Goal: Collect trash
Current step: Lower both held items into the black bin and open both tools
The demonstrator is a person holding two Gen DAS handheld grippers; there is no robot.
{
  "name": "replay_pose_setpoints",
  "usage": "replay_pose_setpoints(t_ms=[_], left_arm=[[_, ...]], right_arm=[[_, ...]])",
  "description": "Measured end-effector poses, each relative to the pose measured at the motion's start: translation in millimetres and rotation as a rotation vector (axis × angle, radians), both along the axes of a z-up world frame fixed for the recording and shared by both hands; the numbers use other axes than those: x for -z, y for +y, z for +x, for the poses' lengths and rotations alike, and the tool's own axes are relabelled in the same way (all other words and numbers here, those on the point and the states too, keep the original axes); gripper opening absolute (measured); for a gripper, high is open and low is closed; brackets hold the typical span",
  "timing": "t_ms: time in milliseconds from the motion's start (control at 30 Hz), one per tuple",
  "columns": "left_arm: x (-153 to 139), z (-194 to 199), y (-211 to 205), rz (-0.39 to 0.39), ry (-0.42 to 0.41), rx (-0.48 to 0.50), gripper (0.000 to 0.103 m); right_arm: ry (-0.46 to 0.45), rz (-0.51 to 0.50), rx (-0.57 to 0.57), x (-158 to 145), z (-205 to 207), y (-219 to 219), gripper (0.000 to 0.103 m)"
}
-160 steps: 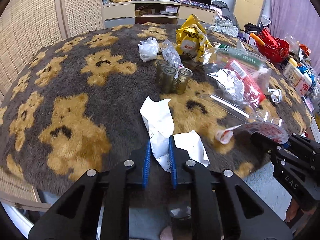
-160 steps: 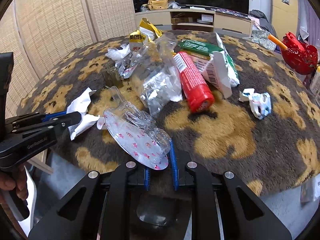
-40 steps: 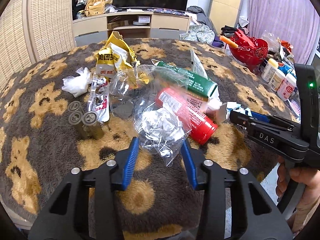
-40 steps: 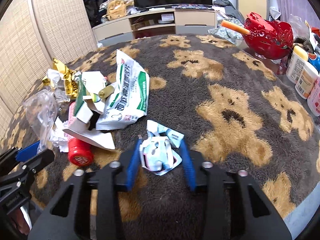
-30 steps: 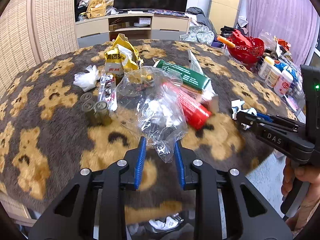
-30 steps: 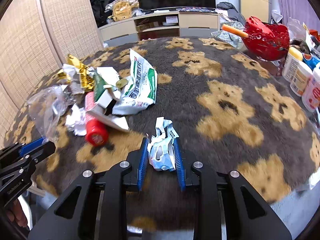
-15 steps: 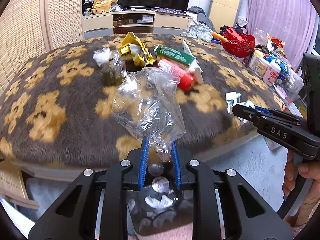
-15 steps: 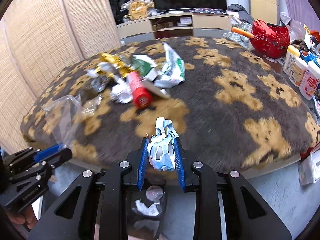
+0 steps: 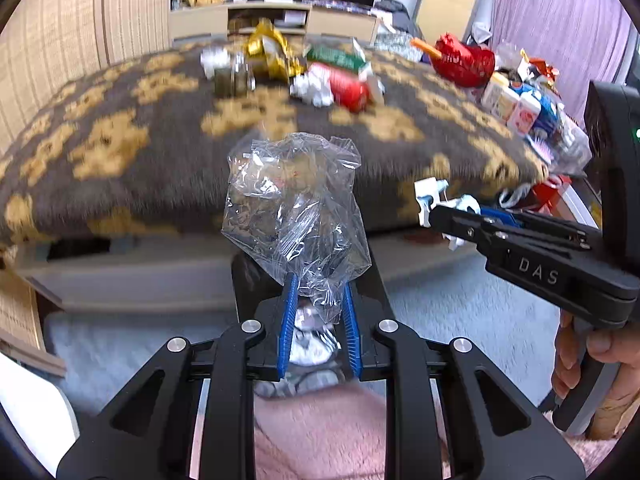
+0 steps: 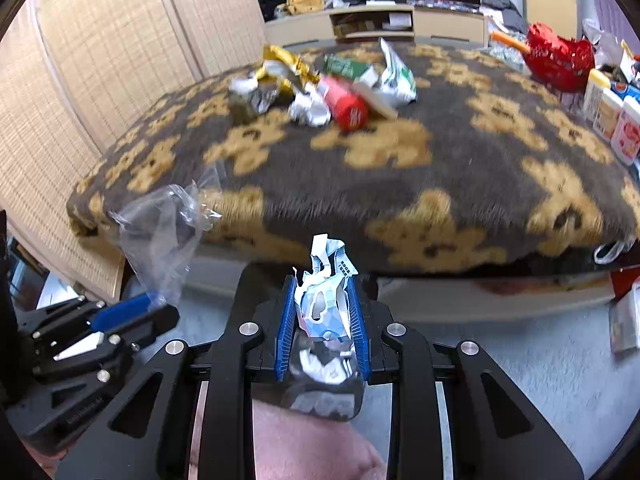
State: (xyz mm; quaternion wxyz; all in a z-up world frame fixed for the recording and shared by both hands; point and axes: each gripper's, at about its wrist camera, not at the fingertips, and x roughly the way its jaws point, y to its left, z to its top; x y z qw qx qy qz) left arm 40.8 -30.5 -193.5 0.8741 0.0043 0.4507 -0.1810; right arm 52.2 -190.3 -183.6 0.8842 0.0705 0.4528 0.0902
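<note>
My left gripper (image 9: 317, 292) is shut on a crumpled clear plastic bag (image 9: 294, 204) and holds it off the table's front edge, above a black bin (image 9: 308, 340) with white scraps in it. My right gripper (image 10: 323, 292) is shut on a crumpled white and blue wrapper (image 10: 326, 296), also above the bin (image 10: 324, 376). The right gripper shows in the left wrist view (image 9: 434, 210), and the left gripper with the bag (image 10: 160, 232) shows at the left of the right wrist view.
On the bear-patterned table cover (image 10: 400, 184) lie a red tube (image 10: 346, 106), a green and white packet (image 10: 394, 76), a yellow snack bag (image 10: 284, 64), crumpled foil (image 10: 308, 114) and small cans (image 9: 232, 78). A red basket (image 10: 558, 58) and bottles (image 10: 612, 116) stand at the right. Grey carpet (image 10: 520, 360) lies below.
Both grippers have pulled back from the table and dropped lower with their trash still held. The table now looks farther away and the bin sits under the fingers.
</note>
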Motion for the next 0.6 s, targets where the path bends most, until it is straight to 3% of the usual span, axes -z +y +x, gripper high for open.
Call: replay_pose_setpoints(t_ms=[600], left_arm=[[90, 14, -3, 0.000, 0.236, 0.018, 0.021]], right_arm=[[0.246, 0.036, -0.010, 96, 13, 14, 0.027]])
